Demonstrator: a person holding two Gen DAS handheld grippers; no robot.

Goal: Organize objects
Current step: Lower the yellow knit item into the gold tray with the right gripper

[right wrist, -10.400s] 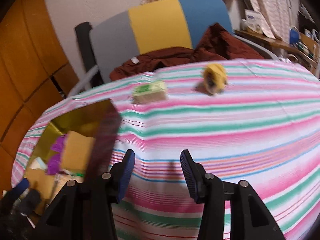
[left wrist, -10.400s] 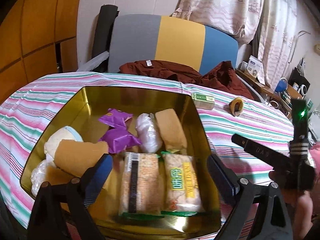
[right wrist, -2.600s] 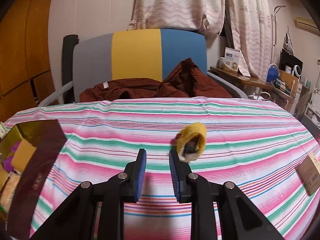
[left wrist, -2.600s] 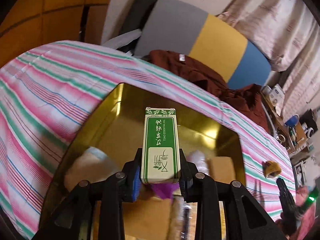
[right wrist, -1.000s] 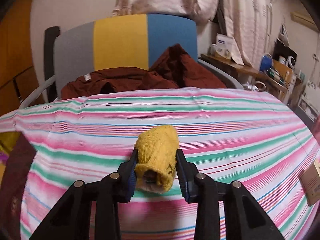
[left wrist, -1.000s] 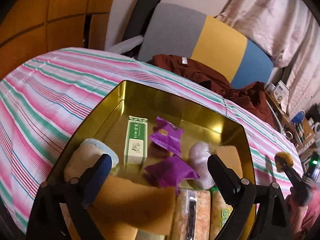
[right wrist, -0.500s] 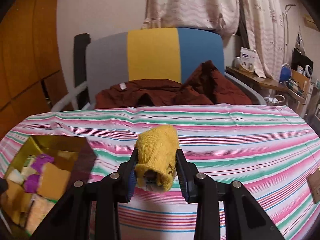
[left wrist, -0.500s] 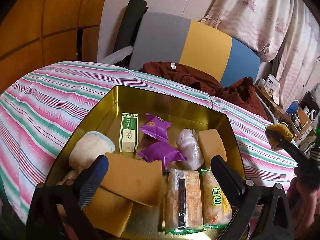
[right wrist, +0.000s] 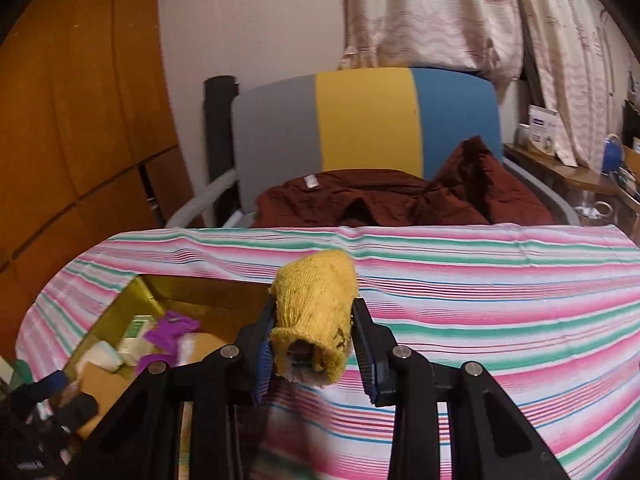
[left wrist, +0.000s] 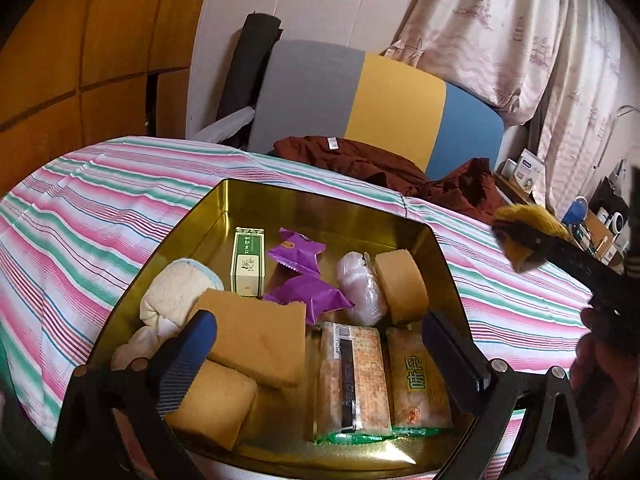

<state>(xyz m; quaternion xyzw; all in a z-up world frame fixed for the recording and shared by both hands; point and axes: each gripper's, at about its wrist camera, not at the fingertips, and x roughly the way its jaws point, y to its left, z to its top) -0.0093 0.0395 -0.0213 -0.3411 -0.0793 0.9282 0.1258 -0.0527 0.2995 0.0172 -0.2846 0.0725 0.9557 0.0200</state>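
One yellow knit roll (right wrist: 316, 312), right gripper (right wrist: 314, 350) clamped, long axis pointing away.

A lived-in room of a home. Straight ahead of the right claw (right wrist: 316, 350), past the desk (right wrist: 500, 304) under its pink, green and white striped cloth, stands a chair (right wrist: 366, 118) with a grey, yellow and blue back and a dark red garment (right wrist: 400, 200) dumped on it. Patterned curtains (right wrist: 432, 12) hang above and behind the chair; orange-brown wooden panelling (right wrist: 80, 120) fills the wall off to the claw's left. To its far right a cluttered side shelf (right wrist: 560, 164) holds small boxes and oddments.
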